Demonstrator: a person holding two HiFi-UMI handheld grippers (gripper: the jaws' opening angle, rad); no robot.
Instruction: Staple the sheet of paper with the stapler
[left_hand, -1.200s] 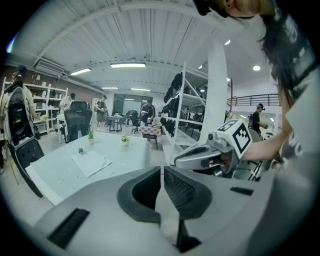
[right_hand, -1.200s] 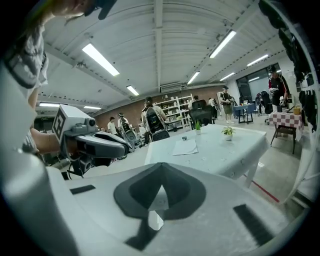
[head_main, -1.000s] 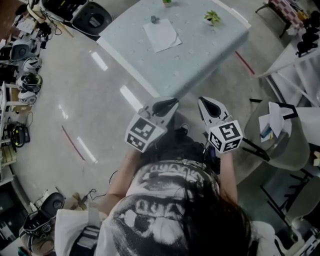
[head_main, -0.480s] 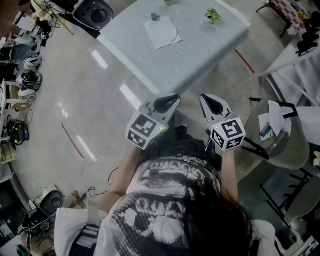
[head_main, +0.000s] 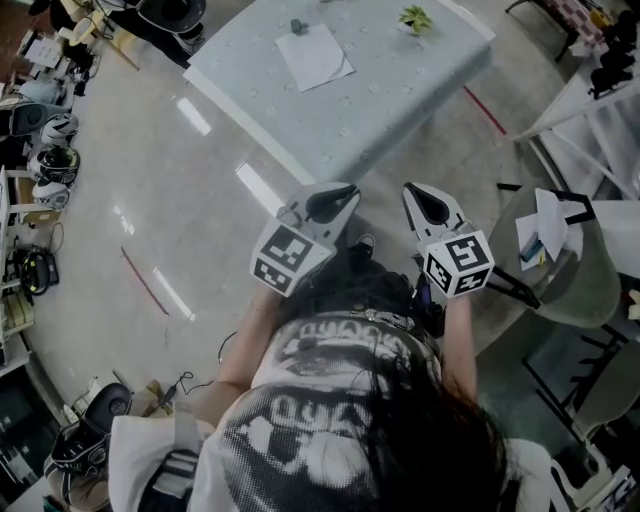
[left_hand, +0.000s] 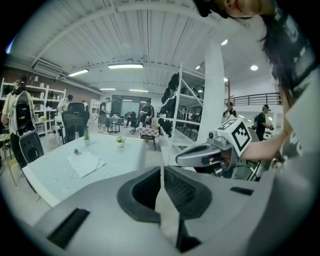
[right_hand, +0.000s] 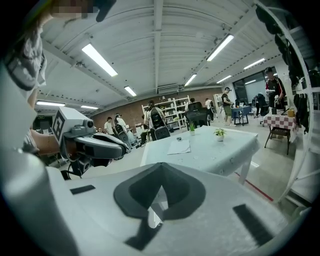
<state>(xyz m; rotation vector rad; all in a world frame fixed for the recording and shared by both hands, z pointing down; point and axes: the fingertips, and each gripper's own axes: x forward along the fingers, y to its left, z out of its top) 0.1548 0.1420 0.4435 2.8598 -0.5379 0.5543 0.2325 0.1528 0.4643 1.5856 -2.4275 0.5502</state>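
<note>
A white sheet of paper (head_main: 313, 55) lies on the pale table (head_main: 400, 110) far ahead, with a small dark stapler (head_main: 296, 26) just beyond its far edge. The paper (left_hand: 85, 162) and stapler (left_hand: 76, 151) also show in the left gripper view, and the paper (right_hand: 179, 146) in the right gripper view. Both grippers hang in front of the person's chest, well short of the table. The left gripper (head_main: 348, 193) is shut and empty, its jaws (left_hand: 161, 167) meeting. The right gripper (head_main: 415, 192) is likewise shut on nothing (right_hand: 160, 186).
Small potted plants (head_main: 415, 18) stand on the table's far side. A grey chair holding papers (head_main: 560, 260) is at the right. Helmets and gear on shelves (head_main: 45, 150) line the left wall. Shiny floor lies between me and the table. People stand in the background (left_hand: 105, 112).
The table and paper have slid slightly up in the head view. Both grippers stay side by side, shut, with almost no movement.
</note>
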